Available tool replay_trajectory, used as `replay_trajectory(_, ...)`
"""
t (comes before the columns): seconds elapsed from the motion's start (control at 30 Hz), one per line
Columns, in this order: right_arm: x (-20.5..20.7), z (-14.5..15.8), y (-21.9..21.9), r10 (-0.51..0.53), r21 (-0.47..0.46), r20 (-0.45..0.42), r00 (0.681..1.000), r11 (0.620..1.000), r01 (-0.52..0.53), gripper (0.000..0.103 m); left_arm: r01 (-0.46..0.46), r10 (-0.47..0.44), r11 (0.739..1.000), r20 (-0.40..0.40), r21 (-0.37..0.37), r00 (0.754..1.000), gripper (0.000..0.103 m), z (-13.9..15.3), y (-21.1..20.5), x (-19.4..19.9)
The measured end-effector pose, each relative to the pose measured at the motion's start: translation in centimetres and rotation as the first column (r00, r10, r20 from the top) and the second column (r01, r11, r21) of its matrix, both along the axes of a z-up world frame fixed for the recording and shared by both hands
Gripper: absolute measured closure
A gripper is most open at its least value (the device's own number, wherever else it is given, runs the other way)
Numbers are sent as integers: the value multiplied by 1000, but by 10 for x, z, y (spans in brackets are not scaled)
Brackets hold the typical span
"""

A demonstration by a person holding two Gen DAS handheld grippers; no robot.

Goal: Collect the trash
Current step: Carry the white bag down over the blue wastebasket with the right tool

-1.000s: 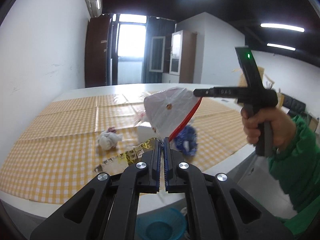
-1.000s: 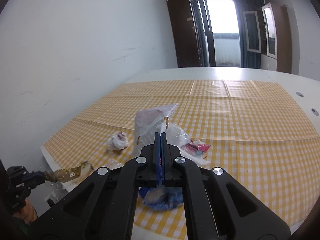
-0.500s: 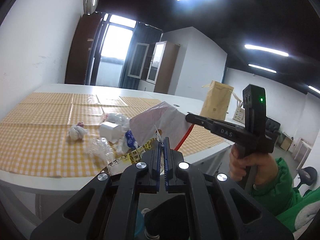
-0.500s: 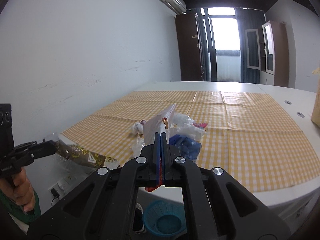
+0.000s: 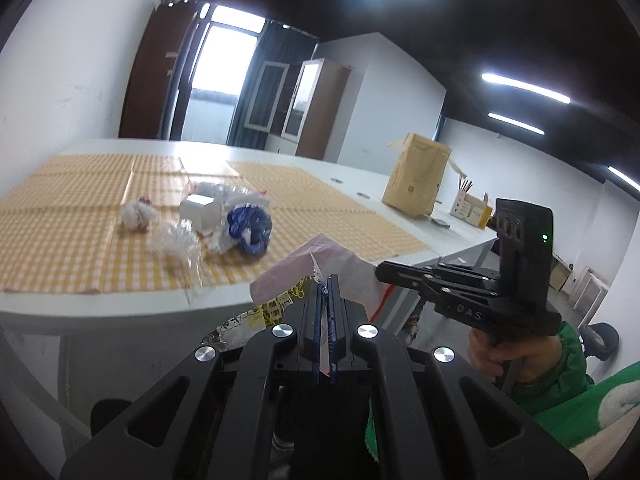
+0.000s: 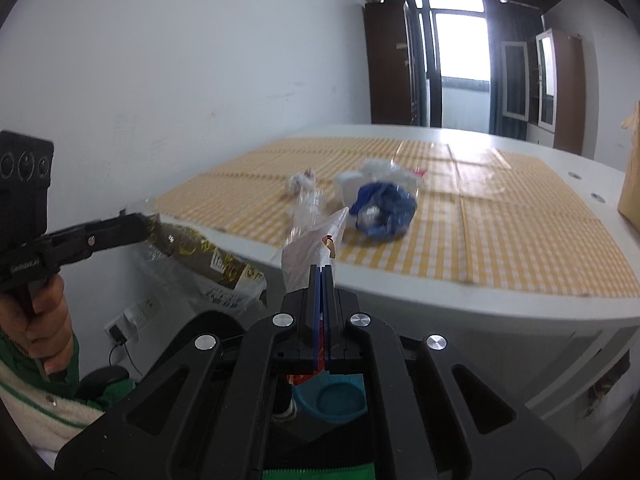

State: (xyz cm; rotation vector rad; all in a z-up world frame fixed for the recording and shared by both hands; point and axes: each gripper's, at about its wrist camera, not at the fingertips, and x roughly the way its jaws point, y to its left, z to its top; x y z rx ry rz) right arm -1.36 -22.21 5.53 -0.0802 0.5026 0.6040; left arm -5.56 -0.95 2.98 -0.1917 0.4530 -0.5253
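My left gripper [image 5: 327, 280] is shut on a clear wrapper with gold and yellow print [image 5: 262, 316], which hangs off its tips below the table's front edge. My right gripper [image 6: 322, 270] is shut on a pale pinkish plastic bag [image 6: 310, 250] with a red strip. Each shows in the other's view: the right gripper [image 5: 382, 271] beside the plastic bag [image 5: 316, 260], the left gripper [image 6: 138, 220] with the wrapper [image 6: 200, 252]. On the yellow checked tablecloth [image 5: 60, 248] lie a white tissue wad [image 5: 136, 216], clear plastic [image 5: 176, 244], a white box [image 5: 200, 210] and a blue crumpled bag [image 5: 248, 224].
A blue basket [image 6: 340, 398] stands on the floor under my right gripper, in front of the white table [image 6: 480, 304]. A brown paper bag [image 5: 416, 180] and a pencil box [image 5: 470, 210] stand at the table's far right. A person's green sleeve [image 5: 568, 400] is close by.
Both grippers have drawn back from over the table to beyond its front edge and sunk a little, each still holding its trash. The pile on the cloth now lies farther ahead.
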Motion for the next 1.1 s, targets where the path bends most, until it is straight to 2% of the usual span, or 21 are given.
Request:
replay_trajectory(0.3, 30, -74, 14, -35, -61, -145, 989, 998, 26, 103, -18, 21, 1000, -146, 21, 989, 101, -65, 1, 33)
replay_trajectory(0.5, 54, -121, 26, -56, -82, -229, 972, 996, 38, 103, -27, 33, 999, -206, 34, 978, 101, -106, 1, 59)
replay_trajectory(0.63, 71, -153, 33, -81, -83, -296, 952, 995, 59, 103, -29, 35, 999, -252, 28, 967, 101, -134, -1, 74)
replay_trajectory(0.77, 89, -185, 37, -112, -77, -357, 927, 993, 90, 103, -37, 30, 999, -303, -17, 952, 101, -164, 2, 96)
replay_trajectory(0.93, 113, -224, 45, -153, -111, -409, 900, 987, 117, 103, -57, 41, 998, -340, -37, 940, 101, -202, 3, 121)
replay_trajectory(1.03, 131, -254, 48, -186, -126, -470, 863, 982, 143, 103, -101, 65, 992, -399, -70, 915, 101, -227, 10, 136)
replay_trajectory(1.1, 141, -269, 50, -212, -152, -497, 842, 976, 156, 103, -153, 83, 982, -459, -115, 885, 101, -246, 18, 148)
